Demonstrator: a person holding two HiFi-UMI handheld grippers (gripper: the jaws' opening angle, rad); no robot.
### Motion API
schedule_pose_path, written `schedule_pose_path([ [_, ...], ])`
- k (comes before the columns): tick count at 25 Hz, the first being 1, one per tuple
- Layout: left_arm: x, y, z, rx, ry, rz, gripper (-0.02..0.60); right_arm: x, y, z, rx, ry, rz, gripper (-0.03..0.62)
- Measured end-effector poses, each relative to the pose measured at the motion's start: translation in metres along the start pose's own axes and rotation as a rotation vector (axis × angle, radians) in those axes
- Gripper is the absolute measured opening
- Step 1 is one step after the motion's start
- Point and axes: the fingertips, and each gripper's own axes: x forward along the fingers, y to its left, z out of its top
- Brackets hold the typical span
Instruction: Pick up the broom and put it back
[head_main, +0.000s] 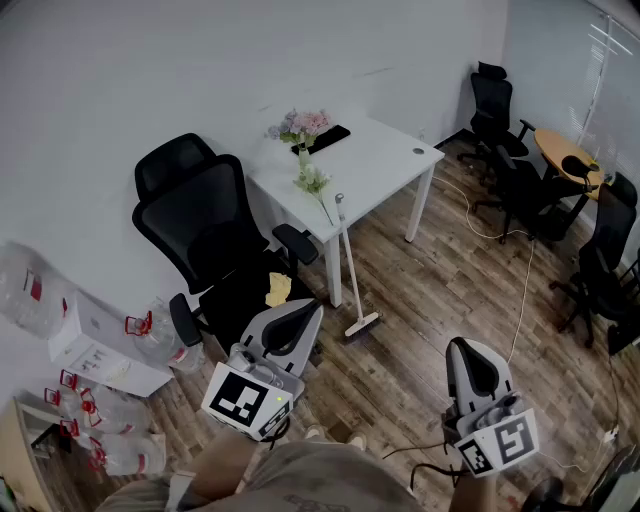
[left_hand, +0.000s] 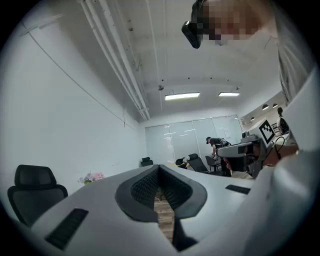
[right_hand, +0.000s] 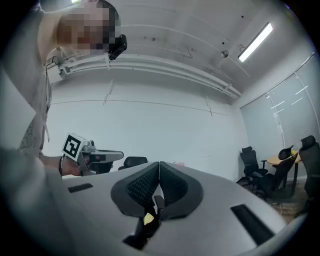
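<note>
The broom (head_main: 347, 262) leans with its pale handle against the front edge of the white table (head_main: 385, 160). Its brush head (head_main: 362, 325) rests on the wooden floor. My left gripper (head_main: 305, 308) is held low, just left of the brush head, not touching it. Seen in the left gripper view, that gripper (left_hand: 159, 170) has its jaws together with nothing between them. My right gripper (head_main: 466, 347) is further right, over bare floor, away from the broom. In its own view the right gripper (right_hand: 159, 167) is shut and empty.
A black office chair (head_main: 215, 240) with a yellow item (head_main: 278, 289) on its seat stands left of the broom. Flowers (head_main: 303, 127) sit on the table. Water bottles (head_main: 30, 290) lie at the left. A cable (head_main: 520, 300) crosses the floor; more chairs (head_main: 500, 110) and a round table (head_main: 565, 155) stand at the right.
</note>
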Motion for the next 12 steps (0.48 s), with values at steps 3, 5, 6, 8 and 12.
schedule_pose_path([
  [3, -0.0034, 0.0041, -0.0007, 0.003, 0.004, 0.003, 0.017, 0.004, 0.002, -0.0016, -0.001, 0.005, 0.008, 0.031],
  [5, -0.0057, 0.0062, -0.0028, -0.001, 0.01, 0.006, 0.017, 0.0058, 0.003, -0.0018, 0.008, -0.001, 0.011, 0.031],
  [6, -0.0068, 0.0066, -0.0039, -0.004, 0.014, 0.008, 0.017, 0.0061, 0.0032, -0.0011, 0.018, -0.009, 0.011, 0.031],
  [8, -0.0085, 0.0061, -0.0049, -0.007, 0.018, 0.014, 0.017, 0.0056, 0.003, 0.0014, 0.04, -0.029, 0.016, 0.031],
  [12, -0.0091, 0.0029, -0.0053, -0.008, 0.021, 0.022, 0.017, 0.0048, 0.0023, 0.0039, 0.051, -0.043, 0.035, 0.031],
])
